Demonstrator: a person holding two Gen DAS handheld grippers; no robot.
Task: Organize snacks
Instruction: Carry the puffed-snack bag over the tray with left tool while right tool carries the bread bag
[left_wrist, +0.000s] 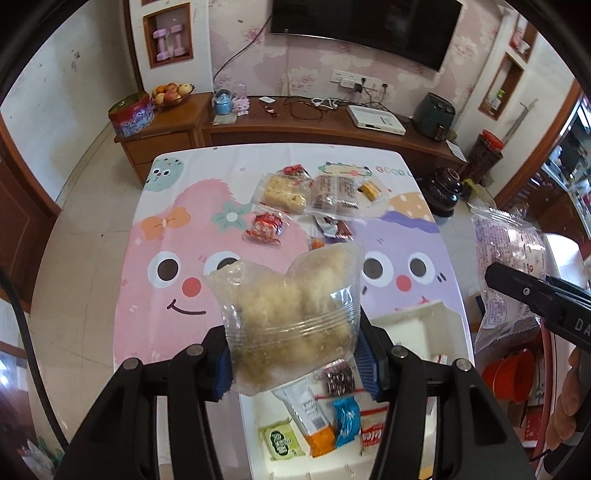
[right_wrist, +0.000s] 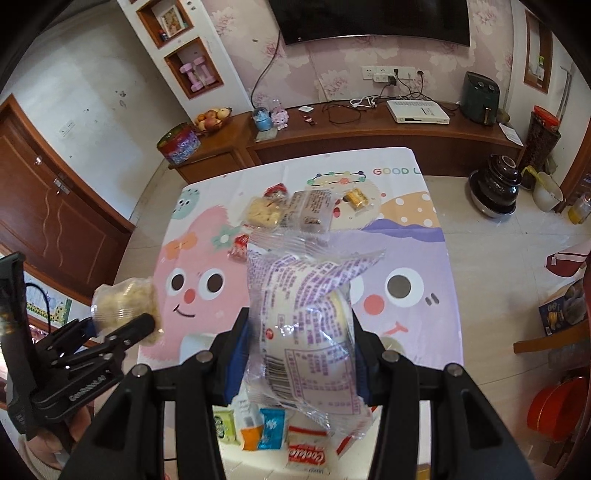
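left gripper (left_wrist: 295, 363): jaws partly closed, pads clamped on a clear bag of pale puffed snacks (left_wrist: 290, 317), held aloft above the table. right gripper (right_wrist: 295, 363): likewise partly closed, gripping a purple-printed clear packet (right_wrist: 306, 325) holding a round pale cake, also off the surface.

below, at 6 o'clock: white tray (left_wrist: 408, 326) at the near table edge, already stocked with a green packet (left_wrist: 280, 441), an orange-tipped white sachet (left_wrist: 308, 415), a blue packet (left_wrist: 346, 419) and a red-and-white cookie pack (right_wrist: 306, 458).

at 12 o'clock, mid-table on the cartoon tablecloth (left_wrist: 177, 236): loose items not yet sorted, namely a crumbly cake pack (left_wrist: 282, 192), a brown-labelled pack (left_wrist: 338, 197), a small yellow sweet (left_wrist: 370, 191), a red wrapper (left_wrist: 264, 229).

judged roughly half done: two in hand, at least four outstanding.
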